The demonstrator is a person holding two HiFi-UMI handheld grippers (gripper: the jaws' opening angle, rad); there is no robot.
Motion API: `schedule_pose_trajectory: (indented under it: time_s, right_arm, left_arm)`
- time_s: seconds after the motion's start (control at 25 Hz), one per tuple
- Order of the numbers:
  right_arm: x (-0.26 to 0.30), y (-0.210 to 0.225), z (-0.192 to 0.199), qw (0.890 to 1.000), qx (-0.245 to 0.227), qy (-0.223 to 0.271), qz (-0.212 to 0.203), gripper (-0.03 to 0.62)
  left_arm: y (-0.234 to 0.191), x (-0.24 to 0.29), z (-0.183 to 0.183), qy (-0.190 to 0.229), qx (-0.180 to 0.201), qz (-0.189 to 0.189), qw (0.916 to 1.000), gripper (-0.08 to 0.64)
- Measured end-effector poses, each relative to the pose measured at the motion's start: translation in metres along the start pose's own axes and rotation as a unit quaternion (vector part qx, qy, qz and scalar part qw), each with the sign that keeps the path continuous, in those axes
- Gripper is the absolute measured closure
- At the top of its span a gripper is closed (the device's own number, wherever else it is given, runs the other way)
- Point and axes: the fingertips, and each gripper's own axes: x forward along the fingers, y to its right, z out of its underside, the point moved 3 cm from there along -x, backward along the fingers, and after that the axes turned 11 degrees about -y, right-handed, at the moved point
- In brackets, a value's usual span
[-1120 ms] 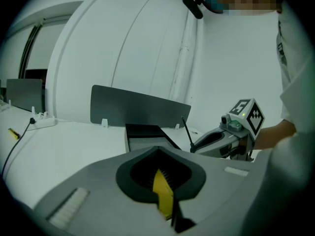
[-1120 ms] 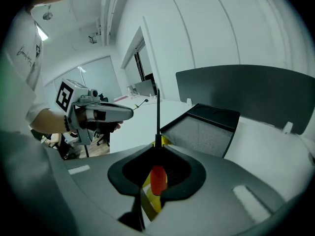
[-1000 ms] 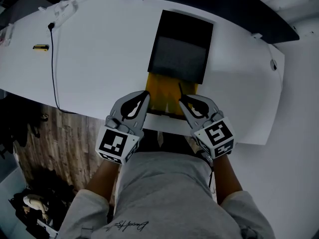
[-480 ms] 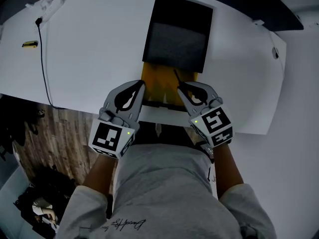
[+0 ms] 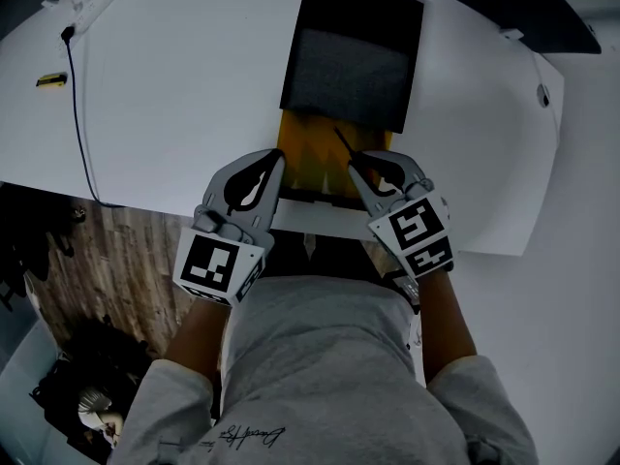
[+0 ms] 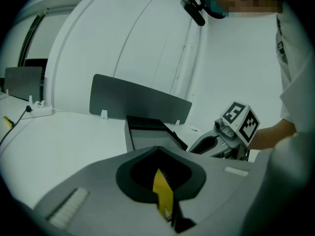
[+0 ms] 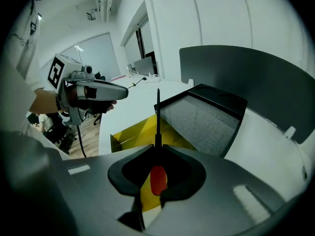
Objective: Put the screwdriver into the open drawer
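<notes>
The bench (image 5: 174,95) is smooth, matt white. The drawer (image 5: 308,153) looks like glossy yellow plastic. Its case (image 5: 387,13) is matt black with a grainy grey top. The screwdriver (image 7: 158,127) has a shiny red plastic handle and a dark metal shaft. The left gripper (image 5: 276,160) and right gripper (image 5: 355,163) are matt grey plastic. The floor (image 5: 107,260) is grained wood.
</notes>
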Motion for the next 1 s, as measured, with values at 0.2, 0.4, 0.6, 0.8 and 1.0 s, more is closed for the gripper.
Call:
schedule_pose_trajectory:
  time_s: [0.2, 0.4, 0.6, 0.8, 1.0]
  right_arm:
    - [0.011, -0.003, 0.002, 0.999, -0.02, -0.029, 0.006, 0.52]
    - [0.021, -0.003, 0.004, 0.998, -0.038, -0.054, 0.011, 0.52]
    - [0.031, -0.002, 0.005, 0.996, -0.052, -0.076, 0.013, 0.52]
    - [0.039, -0.001, 0.007, 0.993, -0.061, -0.103, 0.016, 0.52]
    - [0.046, -0.001, 0.009, 0.99, -0.069, -0.123, 0.016, 0.52]
  left_arm:
    - [-0.006, -0.002, 0.005, -0.003, -0.004, -0.002, 1.0, 0.56]
    - [-0.009, -0.001, 0.008, -0.004, -0.01, -0.002, 0.9999, 0.56]
    - [-0.014, -0.001, 0.01, -0.005, -0.014, -0.005, 0.9999, 0.56]
    - [-0.018, 0.0, 0.013, -0.008, -0.016, -0.008, 0.9998, 0.56]
    - [-0.02, 0.001, 0.016, -0.009, -0.02, -0.009, 0.9997, 0.56]
